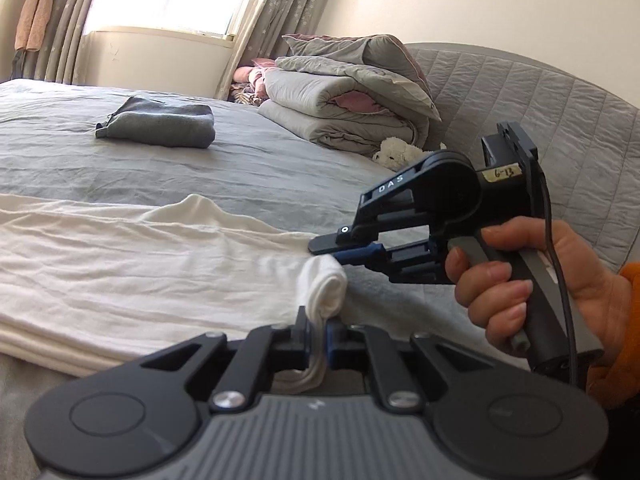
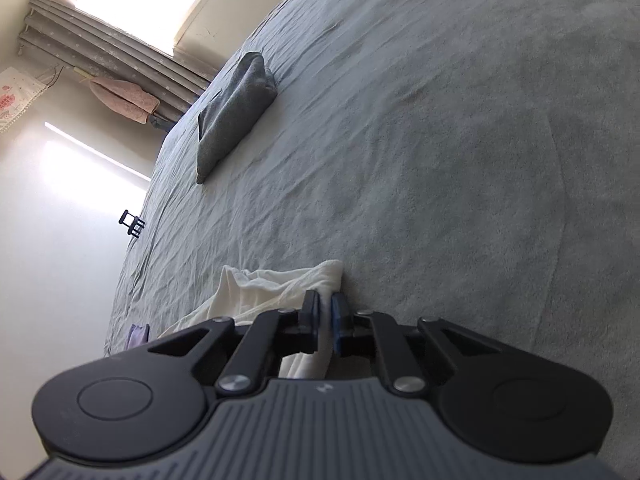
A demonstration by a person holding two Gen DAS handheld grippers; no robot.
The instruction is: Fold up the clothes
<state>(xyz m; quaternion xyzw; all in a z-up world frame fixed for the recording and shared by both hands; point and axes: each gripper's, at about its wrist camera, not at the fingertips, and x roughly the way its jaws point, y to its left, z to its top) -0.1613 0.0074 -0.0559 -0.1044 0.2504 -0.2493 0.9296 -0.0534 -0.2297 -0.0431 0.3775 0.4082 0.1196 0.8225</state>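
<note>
We stand at a bed (image 1: 240, 168) in a sunlit room, its grey sheet rumpled, a folded grey garment (image 1: 160, 122) lying well apart near the far edge and a stack of quilts (image 1: 344, 100) by the headboard. The white garment (image 1: 120, 264) lies spread across the near part of the bed, its end bunched into a roll at our grippers.

The risk, as we judge it, is a lopsided fold. Both grips sit close together on one bunched end, so lifting from here may drag the cloth in a rope instead of a flat panel, and the layers beneath could shift. A thin pinch of soft fabric may also slip free if we pull sharply.

The left gripper (image 1: 316, 326) has its jaws clenched on a strand of the white cloth. The right gripper (image 2: 325, 312) is likewise clamped on the white fabric's edge, the jaws nearly meeting.
</note>
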